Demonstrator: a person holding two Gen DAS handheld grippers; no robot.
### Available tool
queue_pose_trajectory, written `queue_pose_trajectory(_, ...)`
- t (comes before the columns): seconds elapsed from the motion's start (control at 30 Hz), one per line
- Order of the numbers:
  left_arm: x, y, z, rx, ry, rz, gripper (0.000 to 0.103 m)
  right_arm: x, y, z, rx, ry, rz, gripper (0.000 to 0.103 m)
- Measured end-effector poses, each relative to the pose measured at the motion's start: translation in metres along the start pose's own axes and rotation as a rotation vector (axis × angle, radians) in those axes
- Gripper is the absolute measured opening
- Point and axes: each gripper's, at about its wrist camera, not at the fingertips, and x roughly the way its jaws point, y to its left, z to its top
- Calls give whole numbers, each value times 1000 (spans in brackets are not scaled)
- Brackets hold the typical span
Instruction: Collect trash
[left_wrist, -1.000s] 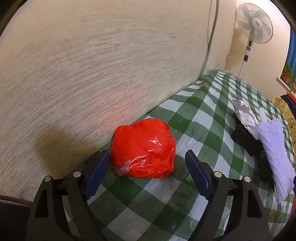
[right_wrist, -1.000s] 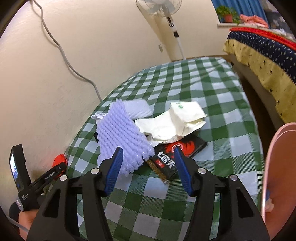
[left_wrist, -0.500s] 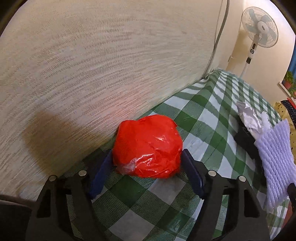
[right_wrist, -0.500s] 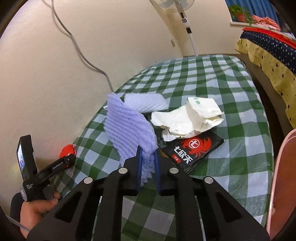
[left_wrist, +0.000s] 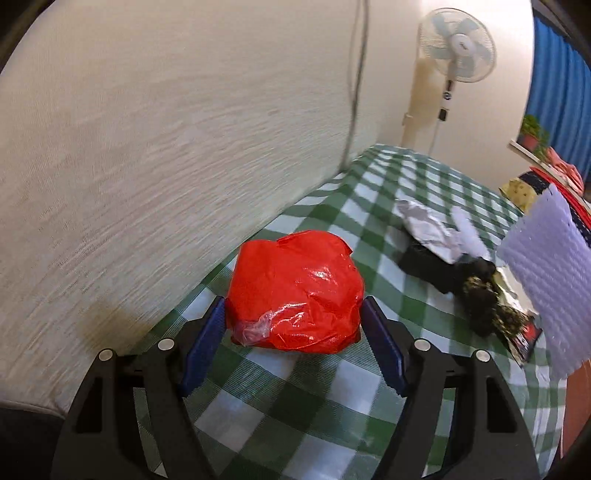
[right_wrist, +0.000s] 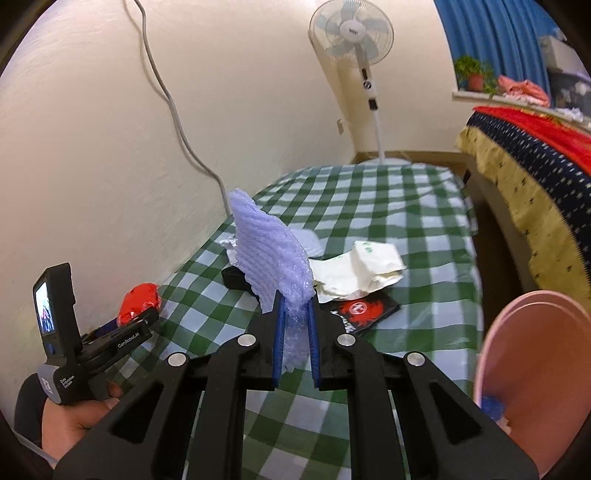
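- Left wrist view: the left gripper (left_wrist: 293, 319) has its blue pads pressed to either side of a crumpled red plastic bag (left_wrist: 295, 290), which sits on the green-and-white checked tablecloth (left_wrist: 258, 402) close to the cream wall (left_wrist: 166, 129).
- Its jaws stand wide, spanned by the bag. A second ago they stood clear of the bag on both sides; they have closed in and now touch it.
- To the right lie a crumpled silvery wrapper (left_wrist: 428, 225) on a black packet (left_wrist: 436, 267), and beside them a dark patterned wrapper (left_wrist: 484, 299). A white foam sheet (left_wrist: 546, 280) hangs at the right edge, raised off the cloth where it lay flat before.
- A standing fan (left_wrist: 458, 51) is at the far end and a grey cable (left_wrist: 356, 85) runs down the wall.
- Right wrist view: the right gripper (right_wrist: 295, 332) is clamped nearly shut on the lower edge of the foam sheet (right_wrist: 269, 251), which stands up from the pads. A second ago its jaws were wide apart around the sheet.
- Behind it lie crumpled white paper (right_wrist: 365, 269) with small green print too small to read, and a black packet (right_wrist: 365, 310) with a red emblem.
- At the left, a hand (right_wrist: 70, 417) holds the other gripper, marked "GenRobot.AI", at the red bag (right_wrist: 142, 301). A pink bin (right_wrist: 535, 373) fills the lower right.
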Motion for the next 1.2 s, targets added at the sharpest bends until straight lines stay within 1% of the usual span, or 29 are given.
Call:
queue_pose_trajectory(0.13,-12,-4,0,23,-14,-29,71,-20,-1,1,-8,-25,-40,12)
queue_pose_trajectory(0.2,-21,0,-5,30,-20,-39,71,-31,-2,1,-9,-36,-66,12)
queue_pose_trajectory(0.4,-39,-1,-10,70,-37,-74,71,-58,-12,-3,11,-56,-127,12)
queue_pose_trajectory(0.53,-49,-8,-12,95,-44,-99,71,-75,-15,-5,14,-72,-156,12)
queue_pose_trajectory(0.8,-67,-16,-17,134,-59,-130,71,-103,-20,-9,29,-103,-201,12)
queue_pose_trajectory(1.2,-92,-40,-14,190,-82,-166,71,-136,-30,-9,58,-150,-245,12)
